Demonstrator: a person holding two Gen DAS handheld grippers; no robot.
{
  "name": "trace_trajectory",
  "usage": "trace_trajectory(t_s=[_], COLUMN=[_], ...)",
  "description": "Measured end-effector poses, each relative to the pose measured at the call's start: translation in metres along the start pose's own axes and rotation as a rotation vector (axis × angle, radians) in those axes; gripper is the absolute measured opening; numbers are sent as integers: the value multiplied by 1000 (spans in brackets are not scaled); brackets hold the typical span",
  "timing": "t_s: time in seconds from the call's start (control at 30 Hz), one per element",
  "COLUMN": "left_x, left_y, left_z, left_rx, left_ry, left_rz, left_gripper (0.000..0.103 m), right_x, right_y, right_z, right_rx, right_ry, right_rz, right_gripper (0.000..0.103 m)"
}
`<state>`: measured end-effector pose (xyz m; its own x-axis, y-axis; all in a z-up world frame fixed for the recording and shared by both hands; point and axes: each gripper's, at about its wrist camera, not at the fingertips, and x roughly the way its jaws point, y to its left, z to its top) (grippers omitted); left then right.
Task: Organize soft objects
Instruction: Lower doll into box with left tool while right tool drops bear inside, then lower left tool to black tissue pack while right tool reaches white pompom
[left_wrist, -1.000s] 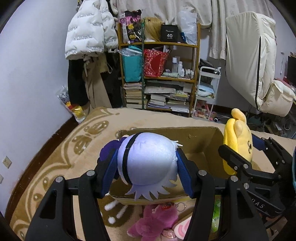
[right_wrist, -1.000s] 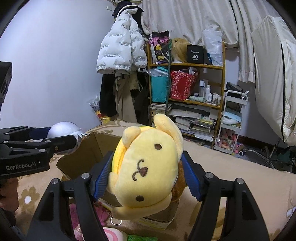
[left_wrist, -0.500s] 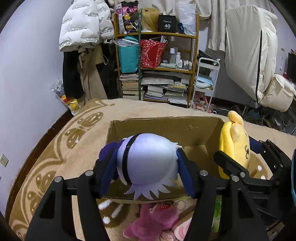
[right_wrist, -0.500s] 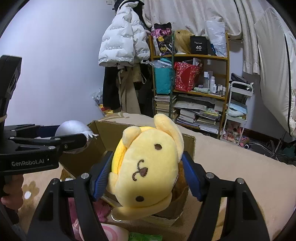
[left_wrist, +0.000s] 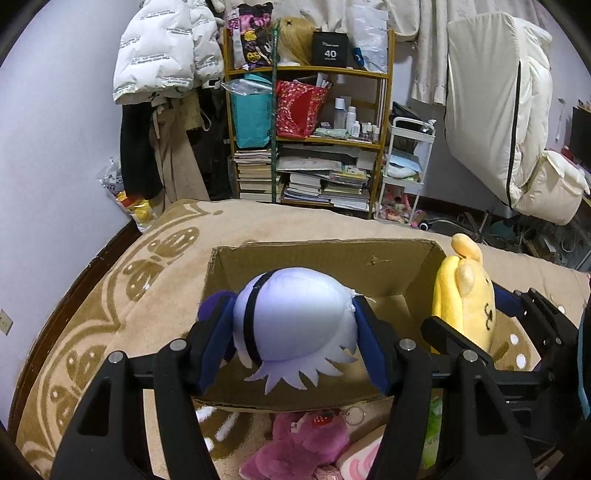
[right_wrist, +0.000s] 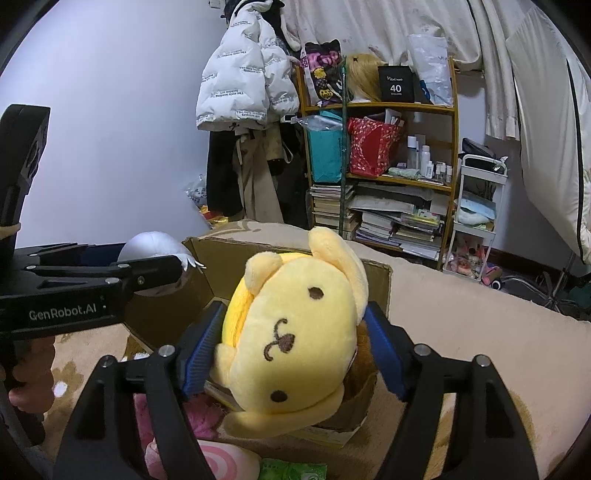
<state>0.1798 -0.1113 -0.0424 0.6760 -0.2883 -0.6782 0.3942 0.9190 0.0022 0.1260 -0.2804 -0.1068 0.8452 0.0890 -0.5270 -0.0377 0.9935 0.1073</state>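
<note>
Dropping two toys into the box (left_wrist: 332, 258) looks like the step in hand, and both hang over it. On the left, the left gripper (left_wrist: 295, 332) is clamped on the white plush (left_wrist: 291, 321), its blue pads pressed into both sides, above the near part of the open box. To the right, the right gripper (right_wrist: 291, 332) carries the yellow plush (right_wrist: 295, 332); its jaws have just been opening with the toy between them, and the right pad seems to stand a little off the toy's side while the left one looks to be touching, so the hold appears to be loosening. The yellow plush sits over the box's right near corner, partly above the wall, not squarely over the hollow. The next move, as I judge it, calls for letting the yellow toy fall clear of that wall, perhaps nudged inward first, then spreading the left jaws over the middle. The box is nearly empty, with plenty of room inside; its cardboard rim is the only edge to catch on. The two grippers are near each other above it, so parting sideways is tight between them. Below the near wall a pink plush (left_wrist: 299, 443) and other soft bits lie on the rug (left_wrist: 122, 295), waiting.
</note>
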Motion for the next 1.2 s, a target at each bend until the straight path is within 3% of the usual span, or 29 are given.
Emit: trace_trajectory(t_s=[0.13, 0.27, 0.43, 0.57, 1.2], left_x=[8, 6, 1, -9, -85], left_y=[-5, -6, -1, 7, 28], left_z=[-1, -3, -6, -12, -52], left_rx=[3, 6, -1, -12, -65], left_ry=[29, 28, 54, 94, 204], left_rz=[1, 17, 33, 61, 134], left_gripper=[65, 80, 83, 93, 97], right_x=[0, -2, -9, -20, -94], right_y=[-1, -2, -1, 0, 4], right_z=[0, -1, -3, -4, -24], right_rx=[-2, 6, 28, 48, 157], right_ry=[-3, -2, -2, 5, 107], right_rz=[0, 8, 14, 12, -30], right_gripper=[87, 92, 101, 103, 103])
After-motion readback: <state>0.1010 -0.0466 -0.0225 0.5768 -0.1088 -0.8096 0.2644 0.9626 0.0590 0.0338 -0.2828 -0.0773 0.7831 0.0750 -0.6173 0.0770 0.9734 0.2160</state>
